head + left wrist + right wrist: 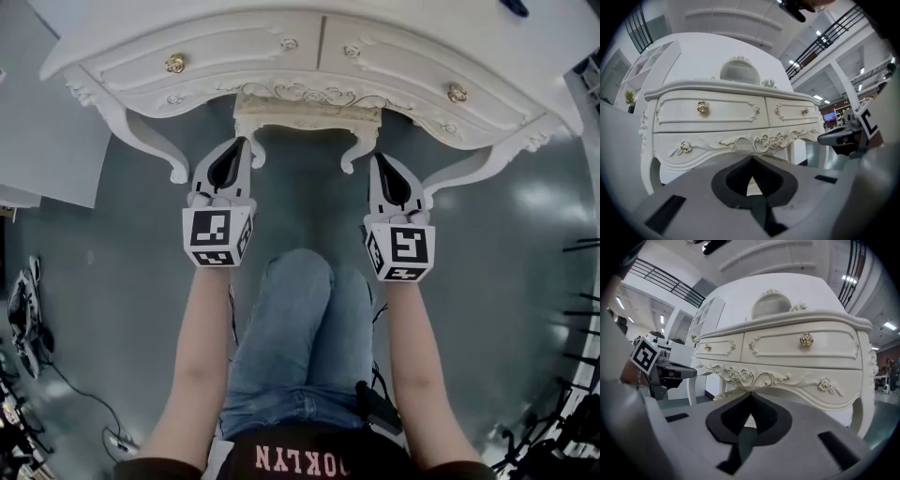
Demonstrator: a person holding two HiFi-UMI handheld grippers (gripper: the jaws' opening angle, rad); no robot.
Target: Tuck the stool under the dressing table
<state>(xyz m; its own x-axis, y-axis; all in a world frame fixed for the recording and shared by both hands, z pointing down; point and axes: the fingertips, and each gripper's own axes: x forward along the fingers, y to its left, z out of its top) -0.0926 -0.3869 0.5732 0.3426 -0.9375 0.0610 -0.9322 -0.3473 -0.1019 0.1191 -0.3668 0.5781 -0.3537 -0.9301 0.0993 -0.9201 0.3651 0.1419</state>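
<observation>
The cream carved stool (307,114) sits beneath the white carved dressing table (281,52), so tucking looks finished; left tongs (241,144) and right tongs (377,158) are pressed together, empty.

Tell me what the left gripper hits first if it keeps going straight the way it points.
Probably the stool tucked under the dressing table: the shut left gripper aims at its seat edge, just below the table's carved apron. Depth is unclear.

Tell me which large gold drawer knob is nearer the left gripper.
The left drawer's knob, just beyond the left gripper in the head view; the right drawer's knob sits far across, beyond the right gripper.
</observation>
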